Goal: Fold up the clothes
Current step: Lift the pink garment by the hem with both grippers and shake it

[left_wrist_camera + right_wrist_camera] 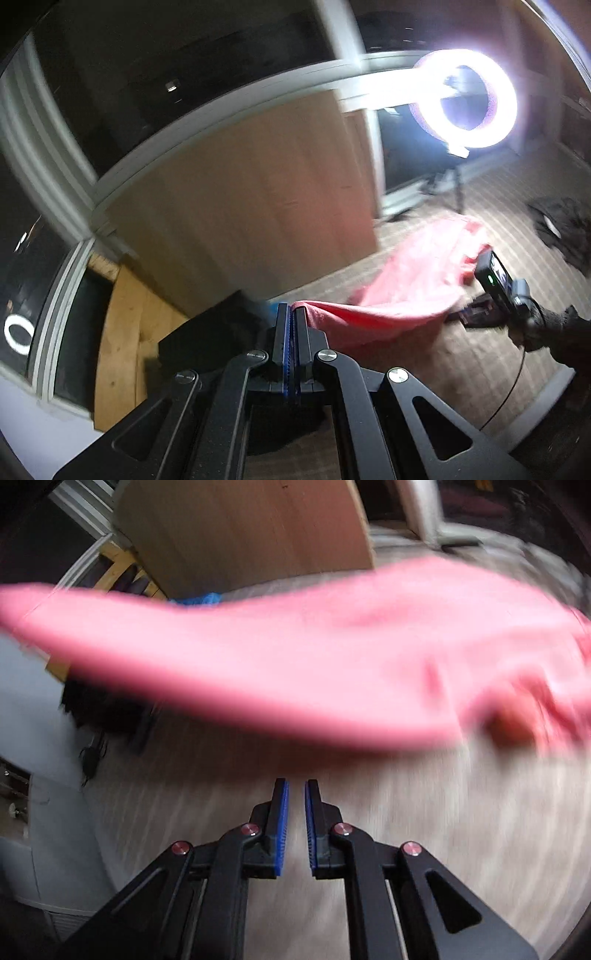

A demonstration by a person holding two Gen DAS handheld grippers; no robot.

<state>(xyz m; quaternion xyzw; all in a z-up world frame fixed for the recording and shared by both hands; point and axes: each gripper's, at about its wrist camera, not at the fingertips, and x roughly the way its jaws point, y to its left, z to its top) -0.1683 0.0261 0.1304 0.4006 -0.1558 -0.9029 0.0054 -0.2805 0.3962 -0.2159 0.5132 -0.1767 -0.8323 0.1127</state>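
The left gripper (294,314) is pinching one edge of the pink garment (413,273), which hangs stretched above the striped carpet (461,354), while the right gripper (295,794), slightly spread, holds nothing just below the blurred cloth.

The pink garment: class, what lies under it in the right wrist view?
Under the pink garment only pale striped flooring shows, blurred. The open right hand-held gripper sits below its edge, apart from it. Whatever lies directly behind the cloth is covered.
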